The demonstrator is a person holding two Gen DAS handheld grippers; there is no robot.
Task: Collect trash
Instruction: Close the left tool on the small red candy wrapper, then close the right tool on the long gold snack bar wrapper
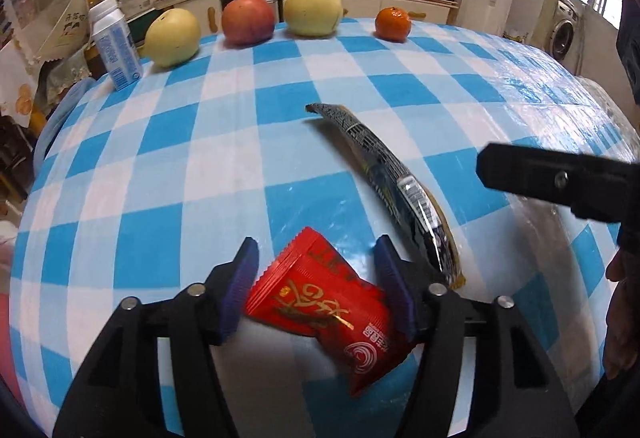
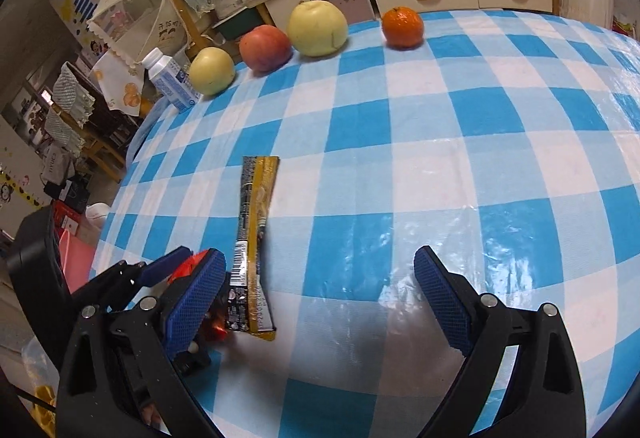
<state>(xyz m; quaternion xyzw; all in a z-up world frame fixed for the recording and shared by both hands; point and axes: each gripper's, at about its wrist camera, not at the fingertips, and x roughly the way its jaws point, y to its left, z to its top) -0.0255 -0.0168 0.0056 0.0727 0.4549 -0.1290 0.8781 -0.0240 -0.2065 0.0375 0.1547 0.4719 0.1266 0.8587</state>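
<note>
Left jaws apart | red wrapper (image 1: pixel 320 302) loose between | right jaws wide

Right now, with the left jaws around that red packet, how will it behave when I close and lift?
The red packet looks like thin, crinkled film, so it will probably crumple rather than resist. It seems light and glossy, so it may slip or twist. Lying skewed between the left gripper pads, it may hang crooked.

On the table (image 1: pixel 280 86), a snack packet (image 1: pixel 332 314) lies between the left gripper's (image 1: pixel 316 262) pads; a long stick wrapper (image 1: pixel 384 166) runs from its 3 o'clock toward 12. Along the far edge, left to right: milk carton (image 1: pixel 114 46), pear (image 1: pixel 173 37), peach (image 1: pixel 248 20), apple (image 1: pixel 313 9), tangerine (image 1: pixel 393 23)
</note>
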